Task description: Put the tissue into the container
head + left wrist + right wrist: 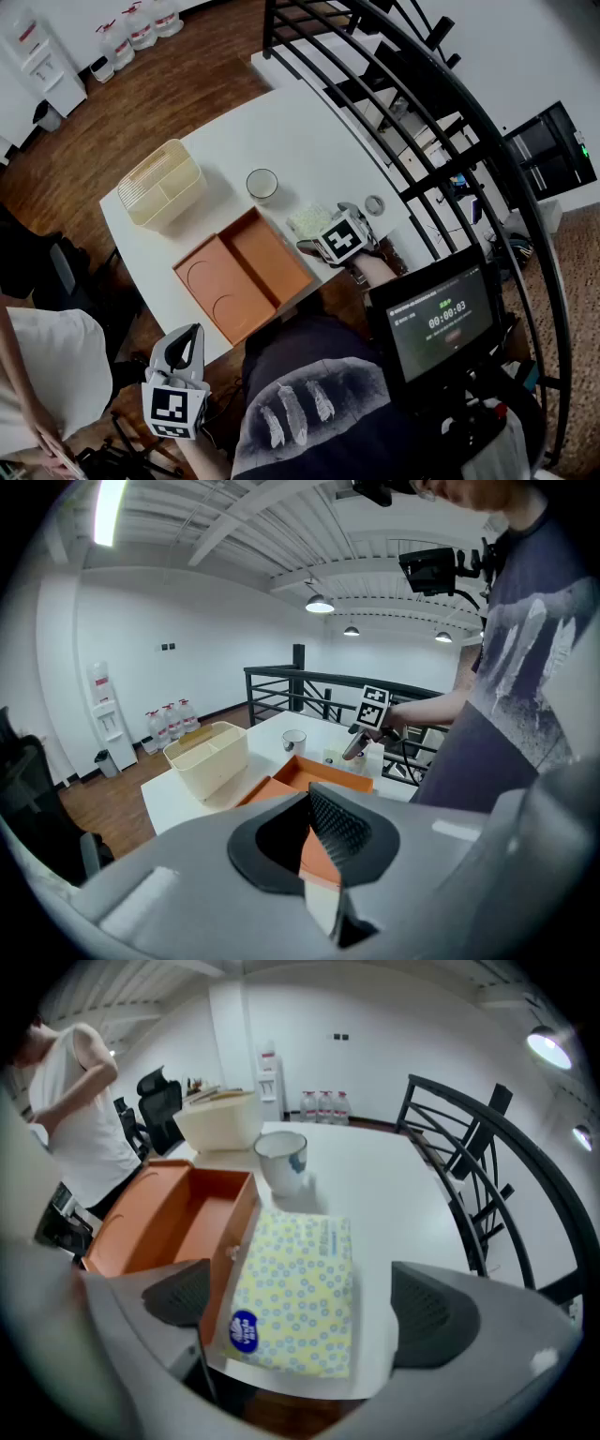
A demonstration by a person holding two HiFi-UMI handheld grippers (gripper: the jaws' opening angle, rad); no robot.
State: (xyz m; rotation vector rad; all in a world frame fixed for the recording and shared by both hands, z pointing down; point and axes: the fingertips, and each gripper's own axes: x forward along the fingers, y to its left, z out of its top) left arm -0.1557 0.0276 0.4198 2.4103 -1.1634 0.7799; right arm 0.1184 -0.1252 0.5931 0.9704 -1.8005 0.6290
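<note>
The tissue pack (295, 1288), pale yellow with blue rings, lies flat by the table's near edge (309, 222), next to the orange tray (244, 272). My right gripper (305, 1302) is open wide, with one pad on each side of the pack and neither touching it; in the head view it sits at the table's front right (319, 239). A cream slotted container (159, 183) stands at the table's far left (220, 1117). My left gripper (187, 339) hangs below the table's front edge, away from everything, and its jaws (323, 841) look shut with nothing in them.
A white cup (262, 184) stands behind the tray, and a small round lid (375, 203) lies right of the pack. A black railing (422, 112) runs along the table's right. A screen (441, 319) stands at my right. A person in white (37, 375) is at the left.
</note>
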